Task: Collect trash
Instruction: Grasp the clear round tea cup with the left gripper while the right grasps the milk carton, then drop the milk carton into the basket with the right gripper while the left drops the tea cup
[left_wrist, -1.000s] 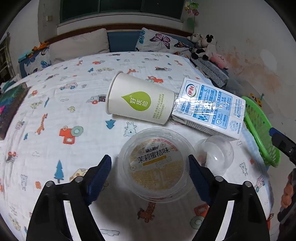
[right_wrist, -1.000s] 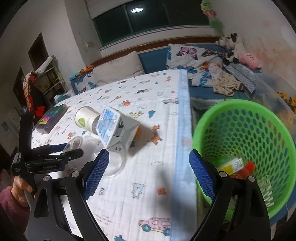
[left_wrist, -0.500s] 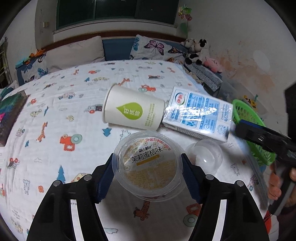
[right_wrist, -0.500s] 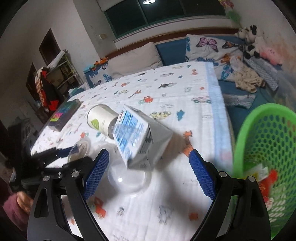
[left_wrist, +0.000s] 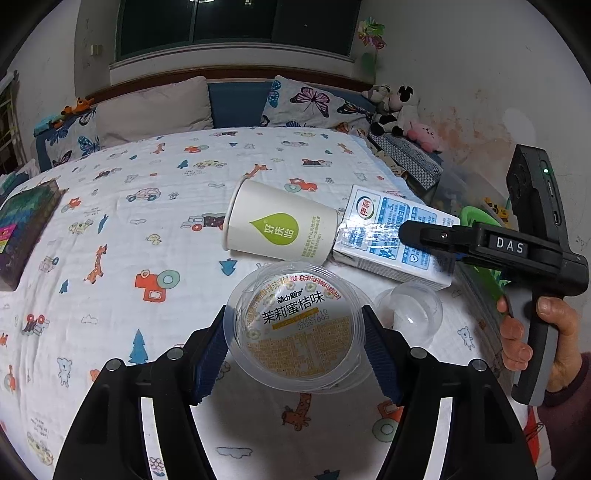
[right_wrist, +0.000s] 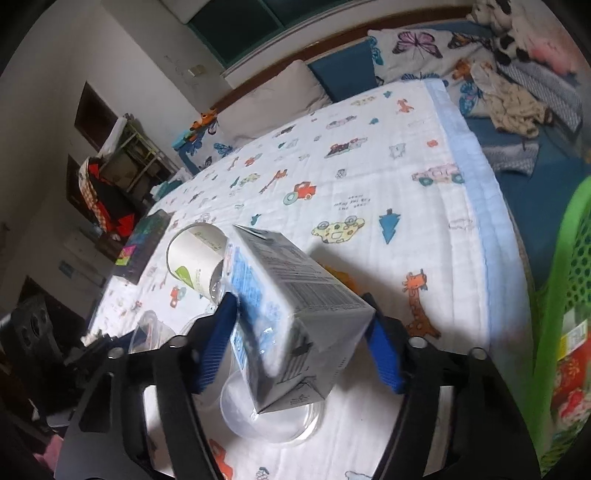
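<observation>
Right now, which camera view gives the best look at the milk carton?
The left wrist view: the milk carton lies in focus with its printed blue face readable, beside the paper cup, the right tool reaching onto it. The right wrist view shows it close but blurred, between that tool's fingers, mostly its grey side.

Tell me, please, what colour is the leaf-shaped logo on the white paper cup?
Green, with white characters; the white paper cup shows it best in the left wrist view.
</observation>
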